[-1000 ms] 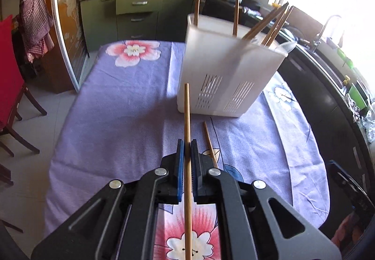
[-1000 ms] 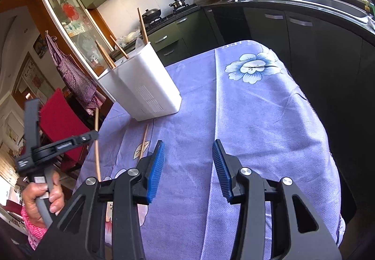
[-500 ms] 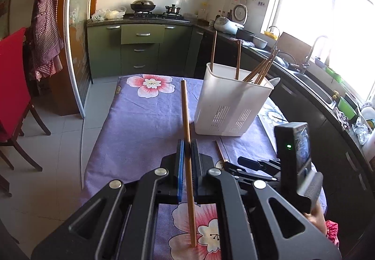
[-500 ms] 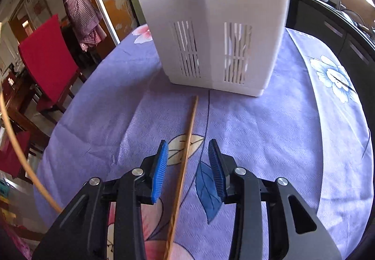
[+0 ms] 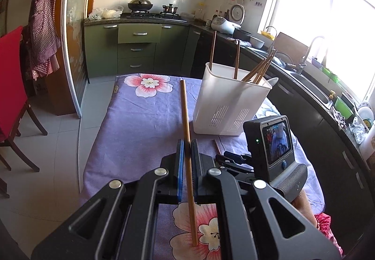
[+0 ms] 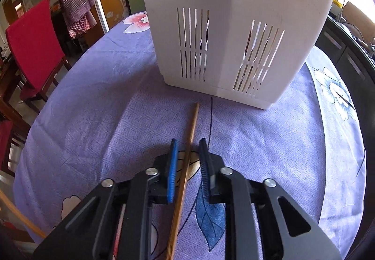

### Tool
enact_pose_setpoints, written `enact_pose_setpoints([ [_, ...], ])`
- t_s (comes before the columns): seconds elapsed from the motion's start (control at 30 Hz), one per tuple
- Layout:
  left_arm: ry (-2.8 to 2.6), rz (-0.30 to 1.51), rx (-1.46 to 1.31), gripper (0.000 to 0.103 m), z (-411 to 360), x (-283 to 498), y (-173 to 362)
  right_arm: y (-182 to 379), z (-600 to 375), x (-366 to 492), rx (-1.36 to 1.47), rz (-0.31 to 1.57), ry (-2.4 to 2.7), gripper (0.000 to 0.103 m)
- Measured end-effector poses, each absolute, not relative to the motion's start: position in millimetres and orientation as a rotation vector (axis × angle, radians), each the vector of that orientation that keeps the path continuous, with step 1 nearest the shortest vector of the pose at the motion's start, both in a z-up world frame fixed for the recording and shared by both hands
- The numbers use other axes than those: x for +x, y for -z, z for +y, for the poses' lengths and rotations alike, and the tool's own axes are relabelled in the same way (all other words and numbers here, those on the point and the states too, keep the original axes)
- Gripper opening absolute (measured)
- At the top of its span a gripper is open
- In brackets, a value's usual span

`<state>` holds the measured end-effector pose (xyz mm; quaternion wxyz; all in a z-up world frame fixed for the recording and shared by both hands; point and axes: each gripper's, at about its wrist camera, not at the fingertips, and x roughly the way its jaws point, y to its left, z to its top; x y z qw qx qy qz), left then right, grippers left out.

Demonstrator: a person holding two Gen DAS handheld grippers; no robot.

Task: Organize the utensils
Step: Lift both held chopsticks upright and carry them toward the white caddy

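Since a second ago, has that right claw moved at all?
Yes. The right claw moved in toward the white utensil holder and now straddles the chopstick lying on the tablecloth.

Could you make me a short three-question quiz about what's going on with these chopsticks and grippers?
1. True or false: the left gripper is shut on a chopstick.
2. Where does the loose chopstick lie relative to the right gripper?
A. Inside the white utensil holder
B. On the purple tablecloth, between the open fingers
C. On the red chair
3. Fill in: the holder's front wall has two groups of vertical ____.

Key: 1 true; 2 B; 3 slots.
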<state>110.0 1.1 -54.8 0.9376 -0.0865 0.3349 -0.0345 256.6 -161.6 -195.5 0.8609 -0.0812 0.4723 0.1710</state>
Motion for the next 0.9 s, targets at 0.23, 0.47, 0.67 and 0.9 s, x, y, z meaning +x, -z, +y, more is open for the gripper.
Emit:
enact_pose_setpoints([
  [0.23, 0.070, 0.697, -0.180, 0.006, 1, 112, 57, 193, -170, 257, -0.103, 1.001, -0.380, 0.006],
  [0.47, 0.092, 0.728, -0.186, 0.006, -1, 116, 62, 153, -204, 239, 0.017, 0.909, -0.408, 0.006],
  [0.67, 0.094, 0.711, -0.164, 0.005, -6, 112, 56, 111, -232, 207, 0.072, 0.800, -0.426, 0.006],
  [0.9, 0.003, 0.867, -0.175, 0.005, 8, 154, 83, 83, -255, 179, 0.113, 0.726, -0.447, 0.006],
])
